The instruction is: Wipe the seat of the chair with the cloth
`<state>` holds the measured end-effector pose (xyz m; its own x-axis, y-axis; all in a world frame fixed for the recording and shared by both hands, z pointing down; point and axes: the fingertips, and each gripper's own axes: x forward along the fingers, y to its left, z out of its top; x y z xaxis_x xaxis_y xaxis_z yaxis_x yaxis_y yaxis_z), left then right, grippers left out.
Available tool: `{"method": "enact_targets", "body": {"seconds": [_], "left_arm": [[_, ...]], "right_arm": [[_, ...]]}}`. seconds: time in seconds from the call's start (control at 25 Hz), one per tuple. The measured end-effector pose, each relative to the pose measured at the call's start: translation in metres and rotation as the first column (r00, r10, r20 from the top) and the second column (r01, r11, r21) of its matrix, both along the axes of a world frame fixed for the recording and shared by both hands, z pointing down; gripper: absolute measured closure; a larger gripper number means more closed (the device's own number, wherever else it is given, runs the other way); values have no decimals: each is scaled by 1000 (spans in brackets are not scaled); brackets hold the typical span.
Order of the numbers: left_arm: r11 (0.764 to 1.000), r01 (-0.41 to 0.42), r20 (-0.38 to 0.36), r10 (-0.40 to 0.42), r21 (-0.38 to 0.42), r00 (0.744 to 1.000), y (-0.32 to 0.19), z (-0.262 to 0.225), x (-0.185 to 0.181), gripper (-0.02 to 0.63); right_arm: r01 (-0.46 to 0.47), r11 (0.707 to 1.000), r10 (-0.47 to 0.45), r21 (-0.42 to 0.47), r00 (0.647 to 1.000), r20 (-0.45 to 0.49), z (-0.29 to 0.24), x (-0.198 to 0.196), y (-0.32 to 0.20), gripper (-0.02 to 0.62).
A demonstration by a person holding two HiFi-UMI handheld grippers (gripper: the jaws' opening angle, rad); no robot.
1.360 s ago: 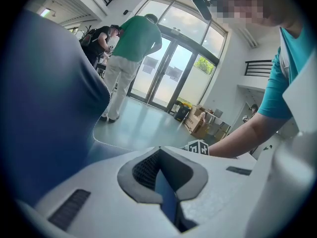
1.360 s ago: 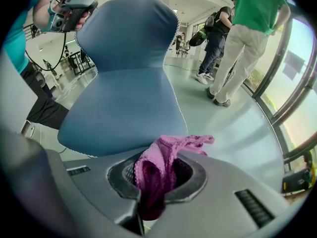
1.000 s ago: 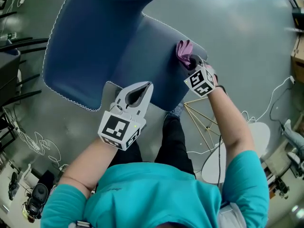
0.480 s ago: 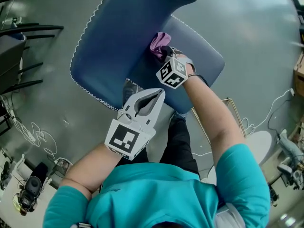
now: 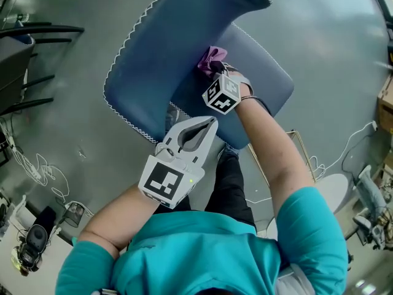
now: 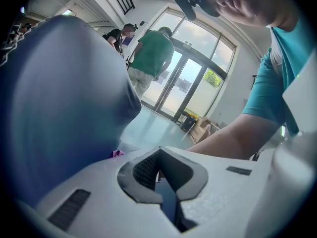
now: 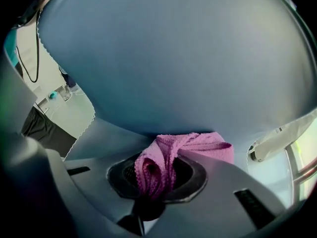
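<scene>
Between the clenched jaws of the right gripper [image 7: 153, 177], a pink cloth [image 7: 200, 147] touches the chair seat [image 7: 173, 58]. Closed and empty, the left gripper [image 6: 159, 151] hangs short of it.

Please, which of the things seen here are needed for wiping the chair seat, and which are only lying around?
Belong to the job:
- blue chair
- pink cloth, against the seat
- right gripper, shut on the cloth

Just lying about:
- left gripper, shut and empty, held above the seat's front edge
- white cables on the floor
- black frame at the left
</scene>
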<state>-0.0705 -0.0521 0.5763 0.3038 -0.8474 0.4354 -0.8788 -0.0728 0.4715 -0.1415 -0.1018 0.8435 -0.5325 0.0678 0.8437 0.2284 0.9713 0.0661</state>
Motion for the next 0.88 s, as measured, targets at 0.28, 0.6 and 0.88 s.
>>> {"method": "enact_targets", "body": {"seconds": [0.28, 0.6, 0.88], "left_arm": [[999, 26, 45, -24, -46, 999, 1, 10, -15, 620], [997, 32, 85, -26, -71, 996, -1, 11, -13, 620], [996, 26, 98, -17, -86, 995, -3, 13, -1, 620]], "right_arm": [[-6, 1000, 6, -14, 1000, -11, 1, 14, 3, 540], [-8, 1000, 7, -14, 1000, -27, 4, 48, 3, 540], [-16, 1000, 15, -18, 999, -33, 6, 79, 0, 540]]}}
